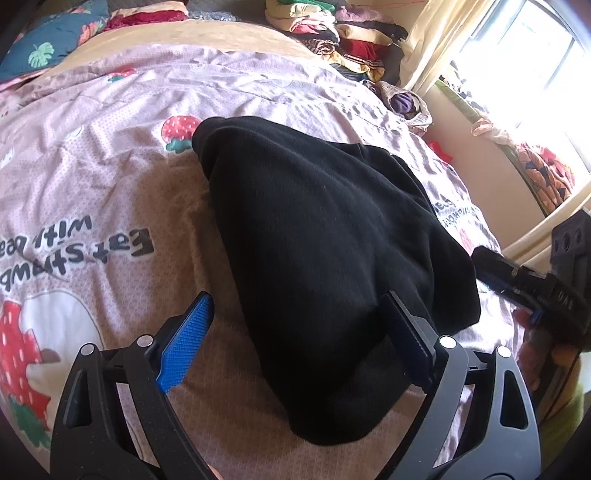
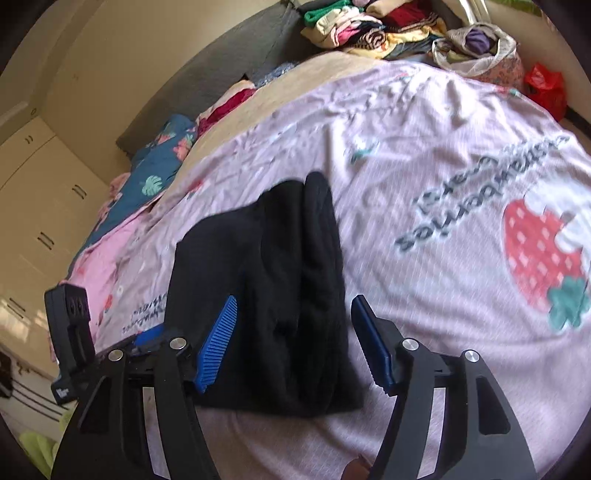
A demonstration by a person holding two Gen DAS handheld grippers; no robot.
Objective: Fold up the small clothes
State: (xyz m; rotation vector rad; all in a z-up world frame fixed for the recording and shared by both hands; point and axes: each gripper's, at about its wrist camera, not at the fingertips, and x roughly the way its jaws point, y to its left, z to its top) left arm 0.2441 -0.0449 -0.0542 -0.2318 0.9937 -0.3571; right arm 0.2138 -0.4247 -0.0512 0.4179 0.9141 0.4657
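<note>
A black folded garment (image 1: 325,229) lies on the pink strawberry-print bedsheet (image 1: 110,177). My left gripper (image 1: 295,299) hovers over its near end with the jaws wide apart; the blue pads do not press on the cloth. In the right wrist view the same black garment (image 2: 273,295) lies lengthwise between the fingers of my right gripper (image 2: 294,301), which stands open around its near end without pinching it. A hand (image 1: 532,354) holding the right gripper shows at the right edge of the left wrist view.
A pile of folded clothes (image 1: 332,33) and a bag of cloth (image 1: 406,103) sit at the far end of the bed. A teal leaf-print pillow (image 1: 48,44) lies far left. A window (image 1: 524,55) is on the right, and cream wardrobe doors (image 2: 37,221) stand beyond the bed.
</note>
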